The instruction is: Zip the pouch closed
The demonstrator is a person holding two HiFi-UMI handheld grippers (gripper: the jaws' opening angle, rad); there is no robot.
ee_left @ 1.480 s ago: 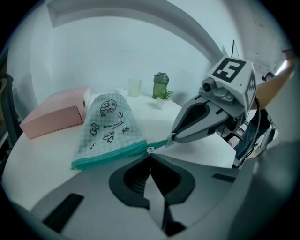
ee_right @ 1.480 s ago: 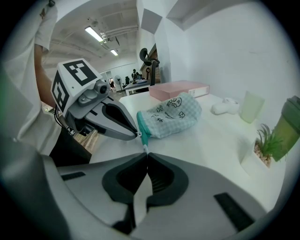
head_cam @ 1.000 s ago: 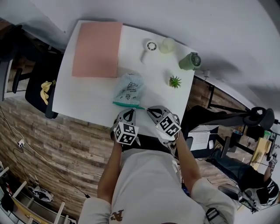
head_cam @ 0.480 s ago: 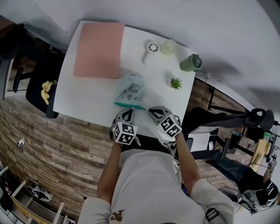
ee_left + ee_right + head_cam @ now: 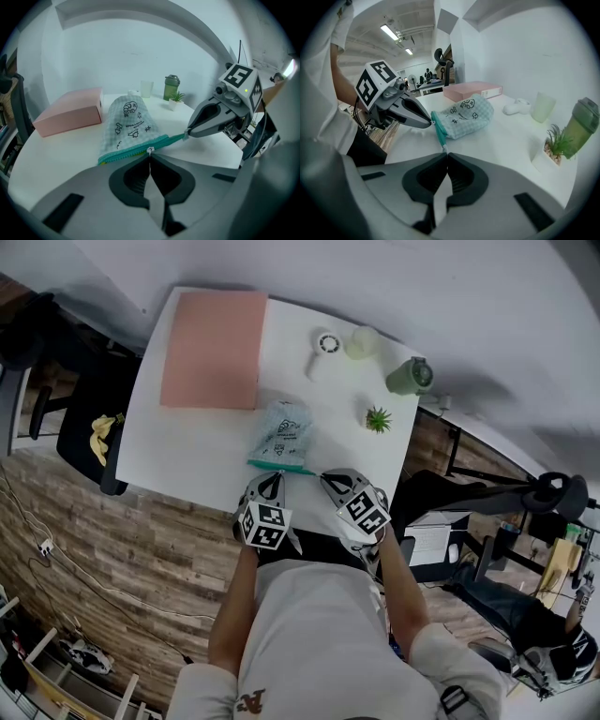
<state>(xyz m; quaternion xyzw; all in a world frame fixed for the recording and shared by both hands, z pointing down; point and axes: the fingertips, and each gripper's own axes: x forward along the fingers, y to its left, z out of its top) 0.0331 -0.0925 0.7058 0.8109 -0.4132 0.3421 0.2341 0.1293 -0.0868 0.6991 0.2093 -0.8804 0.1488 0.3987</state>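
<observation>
On white table [image 5: 192, 442], wood floor [image 5: 122, 554] below, left tool [image 5: 278, 476] pinching zip pull [image 5: 150, 150], right tool [image 5: 324, 476] pinching pouch [image 5: 281, 432]

An office: black office chair [image 5: 77, 407], white desk [image 5: 178, 460], ceiling strip lights [image 5: 389, 32].

On white table [image 5: 187, 451]: pink box [image 5: 214, 348] flat at far left; white round gadget [image 5: 322, 343], pale cup [image 5: 361, 340], green bottle [image 5: 410, 374] along far edge; small potted plant [image 5: 377, 418] near right edge. Black chair [image 5: 80, 427] at left.
</observation>
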